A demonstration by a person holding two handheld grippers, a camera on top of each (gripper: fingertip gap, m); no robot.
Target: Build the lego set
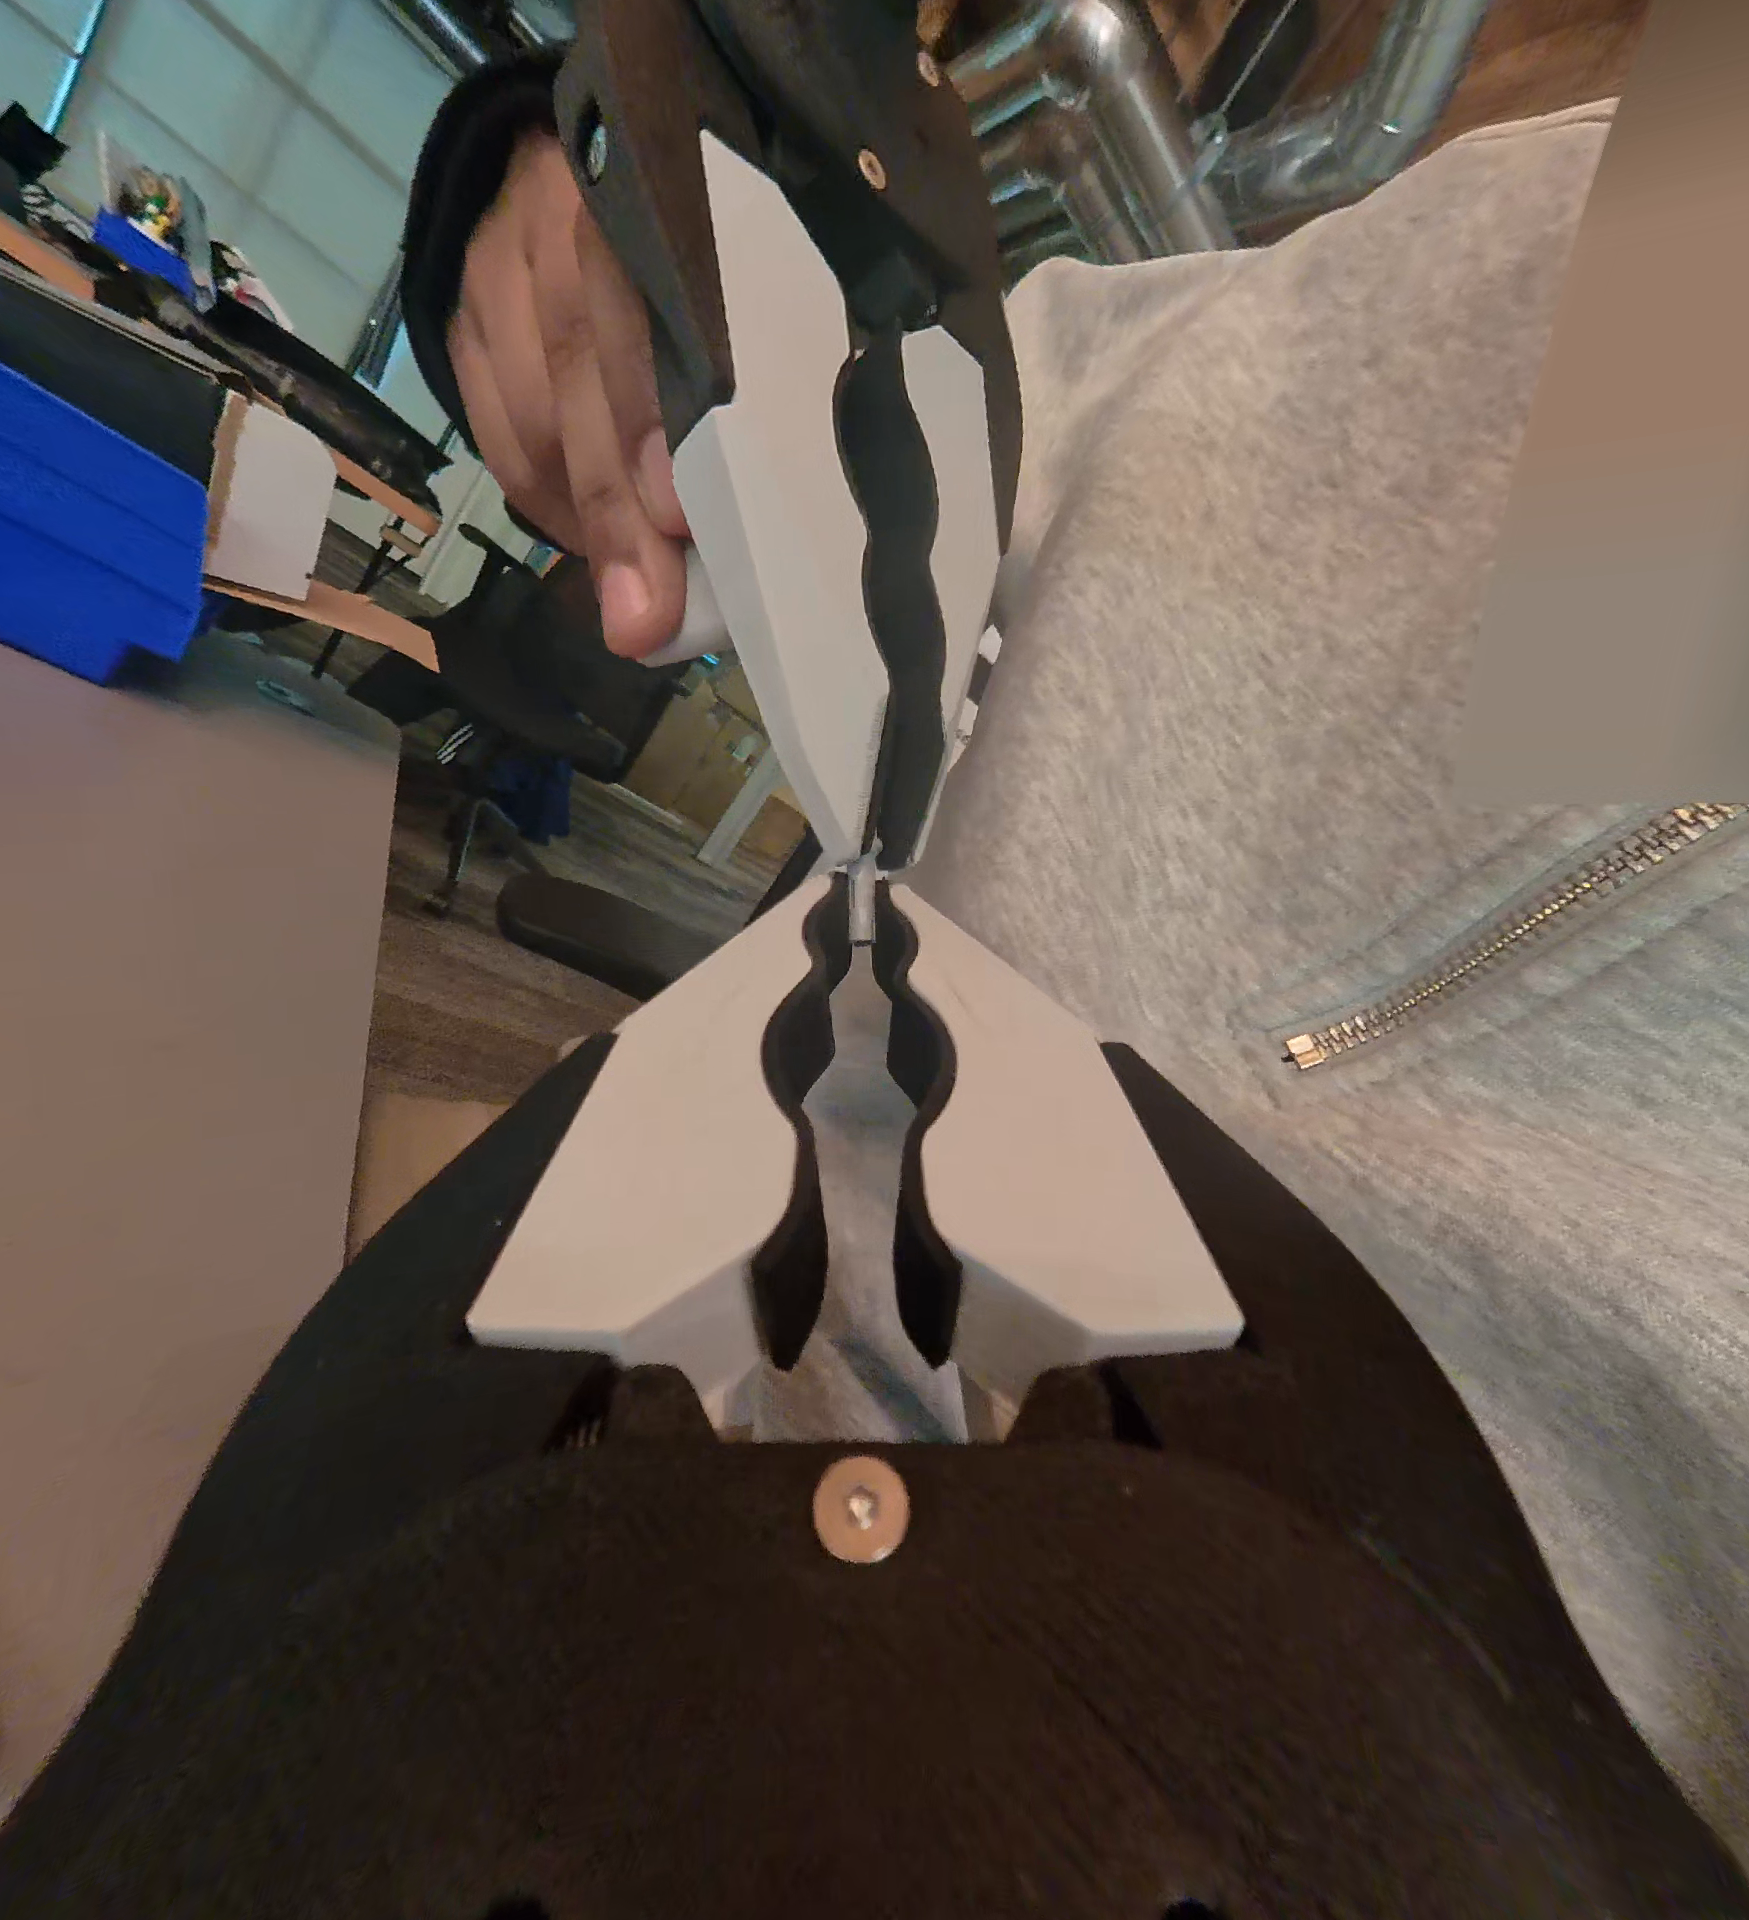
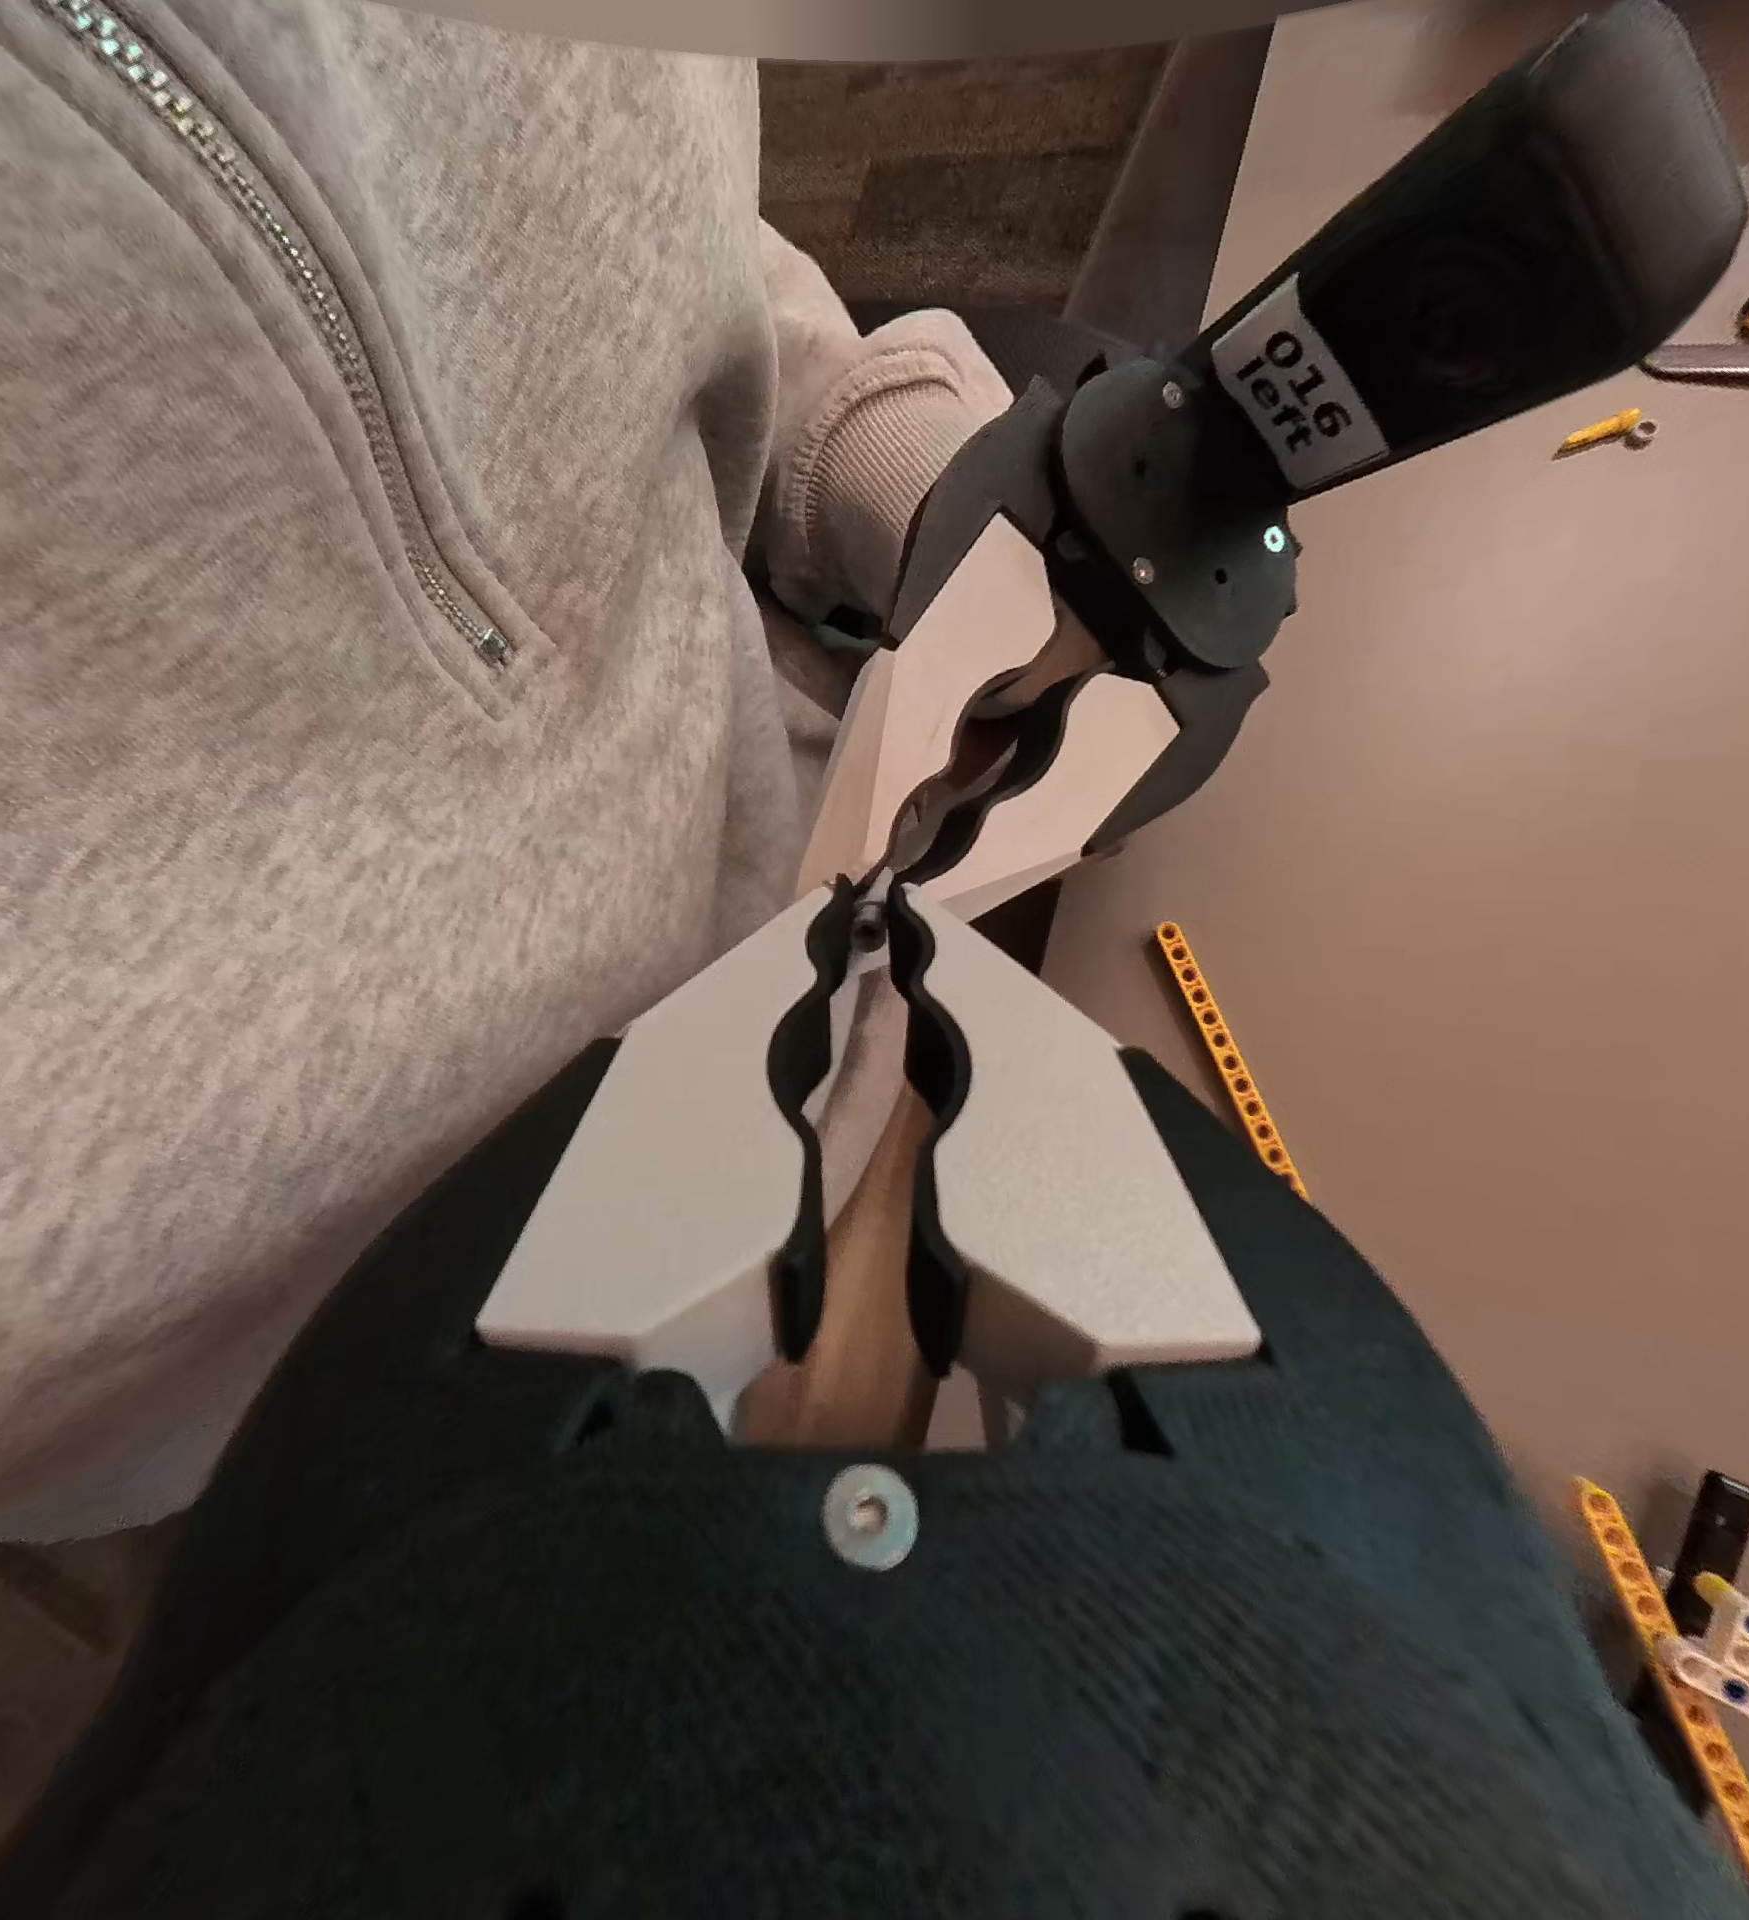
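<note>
A small grey lego piece (image 1: 862, 912) is pinched between both grippers, which meet tip to tip in the air in front of a person's grey zip hoodie (image 1: 1369, 623). My left gripper (image 1: 862, 920) comes up from below in its own view, its fingers closed on the piece. My right gripper (image 1: 875, 854) comes down from above, held by a hand (image 1: 558, 416). In the right wrist view my right gripper (image 2: 868, 920) is shut on the grey piece (image 2: 868, 928), and the left gripper (image 2: 875, 881) reaches in from the upper right. I cannot tell whether the piece is one part or two joined.
The grey-brown table (image 2: 1472, 935) lies to the right, with two long yellow holed beams (image 2: 1225, 1049) (image 2: 1680, 1704), a white connector with blue pins (image 2: 1732, 1662), a black part (image 2: 1720, 1538) and small yellow pins (image 2: 1602, 428). Blue bins (image 1: 49, 499) stand on the table's far side. My left and right fingertips are right by each other.
</note>
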